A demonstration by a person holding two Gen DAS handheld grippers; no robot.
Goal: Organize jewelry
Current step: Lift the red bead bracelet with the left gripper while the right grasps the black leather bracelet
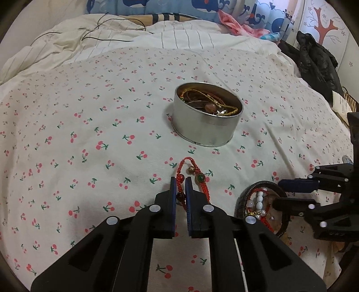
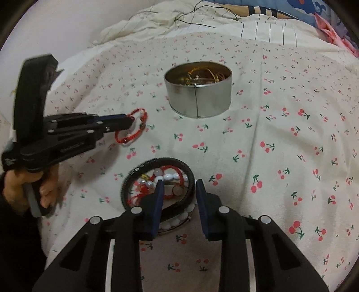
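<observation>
A round silver tin (image 1: 206,116) sits on the cherry-print bedsheet with gold and red cords inside; it also shows in the right wrist view (image 2: 198,89). My left gripper (image 1: 180,179) is shut on a red braided bracelet (image 1: 197,177) with green and dark beads, held just above the sheet; the right wrist view shows it at left (image 2: 132,128). My right gripper (image 2: 179,184) is open over a pile of jewelry: a black ring-shaped bracelet (image 2: 157,177), white beads (image 2: 169,177) and red cord. The pile also shows in the left wrist view (image 1: 260,204).
A rumpled striped duvet (image 1: 112,40) with a thin black cable lies at the back. Blue whale-print pillows (image 1: 179,6) and pink cloth are behind it. A black garment (image 1: 314,58) lies at the bed's right edge.
</observation>
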